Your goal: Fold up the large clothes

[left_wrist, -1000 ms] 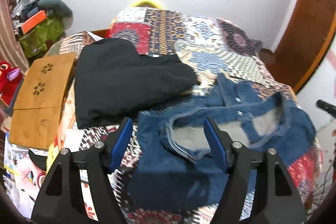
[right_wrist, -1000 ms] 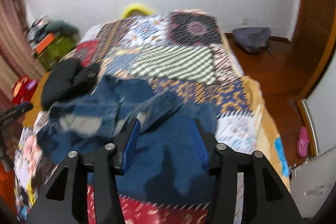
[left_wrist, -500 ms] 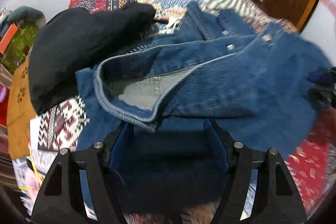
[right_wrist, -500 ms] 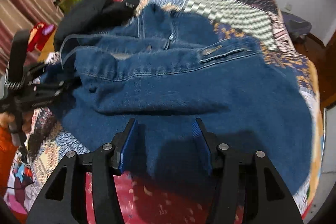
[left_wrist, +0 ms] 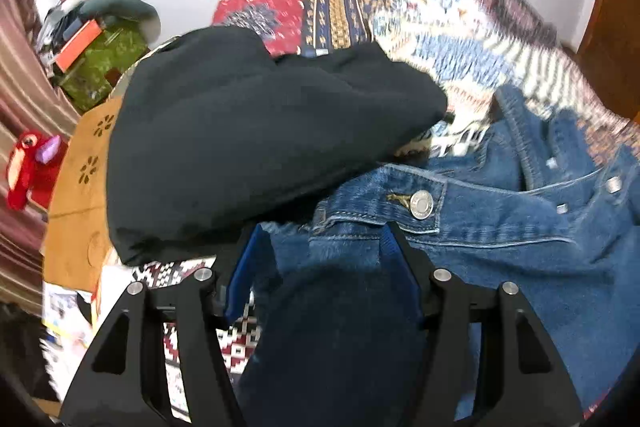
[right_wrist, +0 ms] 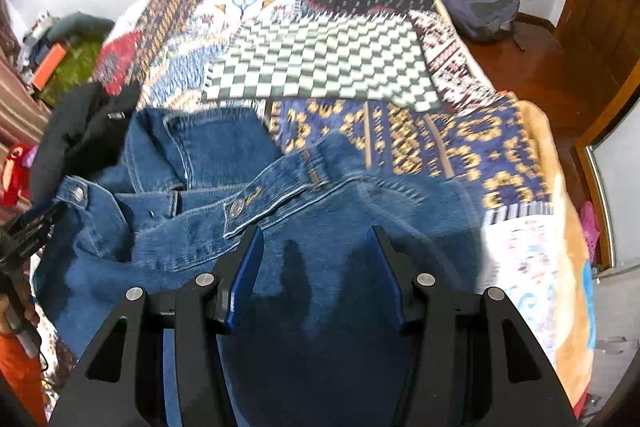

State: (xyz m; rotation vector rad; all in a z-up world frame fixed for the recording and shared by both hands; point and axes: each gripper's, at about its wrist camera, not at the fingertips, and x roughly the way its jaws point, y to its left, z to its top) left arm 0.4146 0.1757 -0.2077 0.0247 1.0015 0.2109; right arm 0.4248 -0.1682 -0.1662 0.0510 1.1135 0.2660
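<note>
Two grippers: my left hand-held gripper (left_wrist: 320,247) and right hand-held gripper (right_wrist: 314,251) both hang released over the denim, grasping nothing.
Jacket (right_wrist: 320,247): lies rumpled on the bed (right_wrist: 320,63), touching the black garment (left_wrist: 240,131).
Handling: I judge it heavy, stiff, unslippery; I would pinch the thick hem or cuff seams.
Change: both grippers have dropped closer since a second ago.

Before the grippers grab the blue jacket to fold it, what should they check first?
1. Left gripper open: ok.
2. Right gripper open: ok.
3. Both over the denim jacket: ok.
4. Jacket spread flat: not ok, bunched around the collar.
5. Jacket free of the black garment: not ok, black cloth overlaps its edge.
6. Room on the patterned bedspread beyond: ok.
</note>
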